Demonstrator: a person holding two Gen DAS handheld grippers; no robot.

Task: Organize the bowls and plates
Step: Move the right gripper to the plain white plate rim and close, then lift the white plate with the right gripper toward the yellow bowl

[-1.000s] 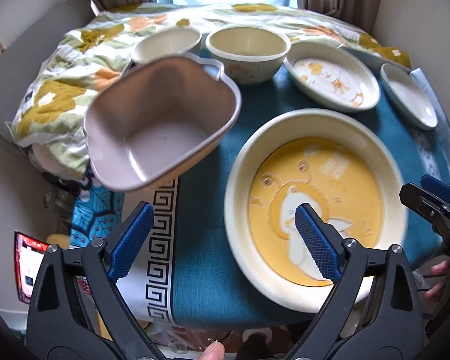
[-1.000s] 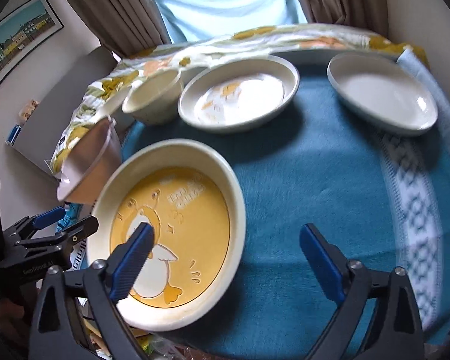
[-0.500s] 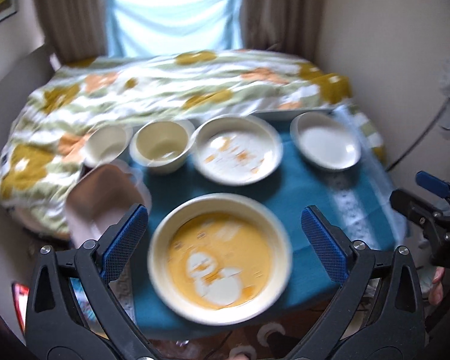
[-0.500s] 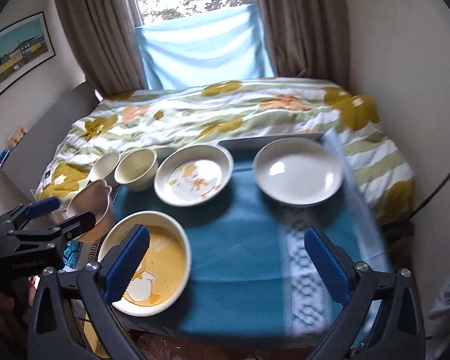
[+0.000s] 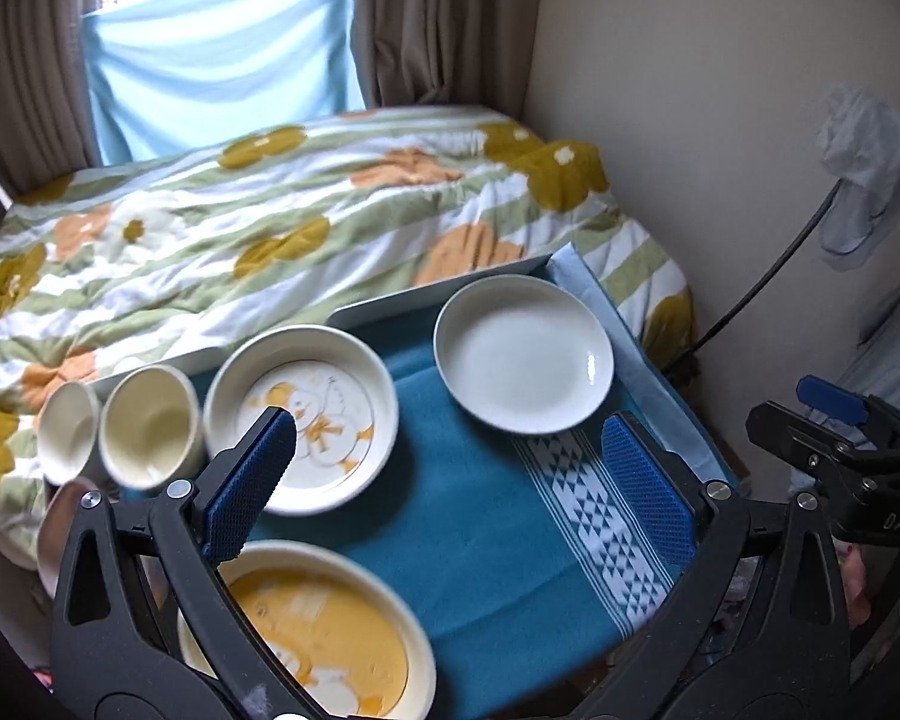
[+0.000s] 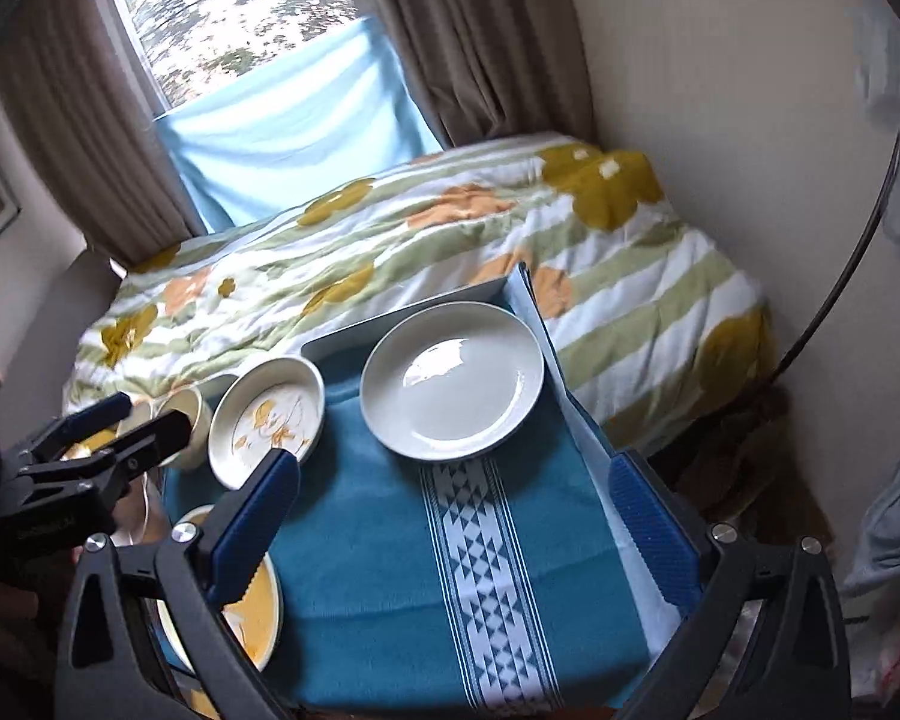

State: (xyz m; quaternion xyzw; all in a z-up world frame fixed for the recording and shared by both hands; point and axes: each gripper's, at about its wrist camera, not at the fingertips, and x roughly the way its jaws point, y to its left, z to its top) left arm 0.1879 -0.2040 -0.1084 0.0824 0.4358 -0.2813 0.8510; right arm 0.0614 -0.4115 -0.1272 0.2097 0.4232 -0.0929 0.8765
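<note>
The left gripper hangs with its blue fingers spread wide and nothing between them, its jaws having just finished opening. The right gripper is likewise spread and empty above the teal cloth that covers the worktop.

Nearest the left fingers lies a yellow duck-printed plate, flat, mouth up, at the cloth's near left corner. Beyond it sits a white plate with an orange figure, also flat. To its right rests a plain white plate at the far right corner, apart from the others. That makes three plates.

Left of the patterned plate stand two cream bowls, upright, side by side along the worktop's far left edge. A pale brown dish shows only as a blurred rim at the left edge. All the round pieces have no long axis.

Behind the worktop spreads a floral quilt on a bed, under a curtained window.
</note>
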